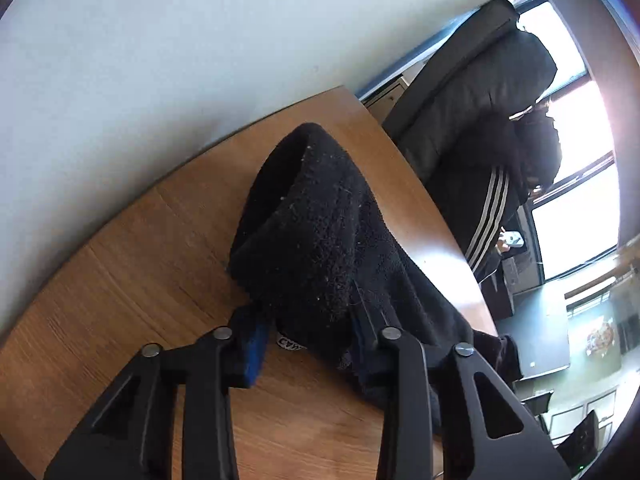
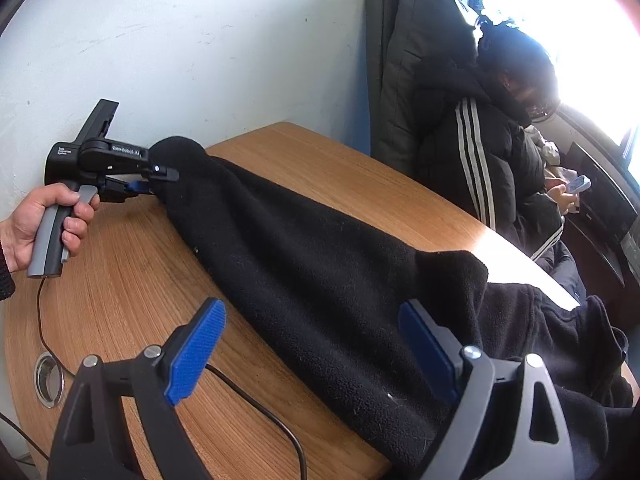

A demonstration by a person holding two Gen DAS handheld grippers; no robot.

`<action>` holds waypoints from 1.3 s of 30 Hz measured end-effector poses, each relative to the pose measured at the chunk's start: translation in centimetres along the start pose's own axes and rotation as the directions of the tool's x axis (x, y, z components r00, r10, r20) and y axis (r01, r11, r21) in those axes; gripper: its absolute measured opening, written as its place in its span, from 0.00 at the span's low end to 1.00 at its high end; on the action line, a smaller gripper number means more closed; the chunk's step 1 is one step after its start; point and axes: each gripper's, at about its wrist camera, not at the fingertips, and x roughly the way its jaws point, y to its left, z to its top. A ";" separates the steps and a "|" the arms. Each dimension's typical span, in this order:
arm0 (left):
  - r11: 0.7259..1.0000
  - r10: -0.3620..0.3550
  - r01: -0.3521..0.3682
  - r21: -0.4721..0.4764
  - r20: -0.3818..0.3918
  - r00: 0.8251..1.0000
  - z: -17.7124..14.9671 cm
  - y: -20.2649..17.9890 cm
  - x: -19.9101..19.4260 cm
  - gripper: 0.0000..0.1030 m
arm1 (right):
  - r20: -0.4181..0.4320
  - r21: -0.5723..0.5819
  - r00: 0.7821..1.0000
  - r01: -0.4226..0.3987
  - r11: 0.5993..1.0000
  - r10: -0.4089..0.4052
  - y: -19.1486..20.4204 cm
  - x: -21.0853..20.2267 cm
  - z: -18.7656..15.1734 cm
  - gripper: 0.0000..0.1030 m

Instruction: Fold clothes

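in the left wrist view the left gripper [image 1: 308,344] had its two fingers set apart with a thick end of the black fleece garment [image 1: 320,224] bunched between them; whether the pads truly pinched the cloth could not be told from here. the fleece rose just ahead of the claw and draped off to its right over the wooden table [image 1: 120,280].

in the right wrist view the right gripper [image 2: 316,350] was released, its blue pads spread wide, the right pad touching the cloth and the left one hanging over bare wood beside a cable [image 2: 260,408]. the garment ran as a long band from this claw away to the far left, where the left gripper [image 2: 154,182], held by a hand [image 2: 36,224], appeared clenched on its end.

the step looked like stretching the piece before a fold; next, the right claw would need to close on the near edge.
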 end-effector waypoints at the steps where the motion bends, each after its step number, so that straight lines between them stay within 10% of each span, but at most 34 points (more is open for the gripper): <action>1: 1.000 -0.002 0.002 0.009 -0.003 1.000 -0.1 -0.4 0.3 0.28 | -0.001 0.002 1.000 0.001 1.000 -0.001 0.0 0.1 -0.1 0.90; 13: 0.985 -0.111 0.094 0.148 0.115 0.987 -0.5 -8.9 -1.0 0.09 | 0.015 0.044 1.000 0.022 0.999 -0.023 -0.9 -0.2 -0.3 0.88; 18: 0.916 -0.163 0.086 0.391 0.167 0.972 -1.5 -19.7 -3.3 0.09 | 0.067 0.072 0.997 0.045 0.996 -0.050 -2.6 -1.7 0.4 0.86; 26: 0.777 -0.288 0.180 0.603 0.086 0.954 -9.7 -37.7 -3.7 0.09 | 0.151 0.172 0.978 0.120 0.978 -0.146 -9.6 -9.4 -1.0 0.86; 39: 0.728 -0.296 0.226 0.647 0.000 0.955 -27.4 -52.2 -4.1 0.09 | 0.166 0.338 0.934 0.247 0.908 -0.316 -31.4 -30.1 -12.6 0.85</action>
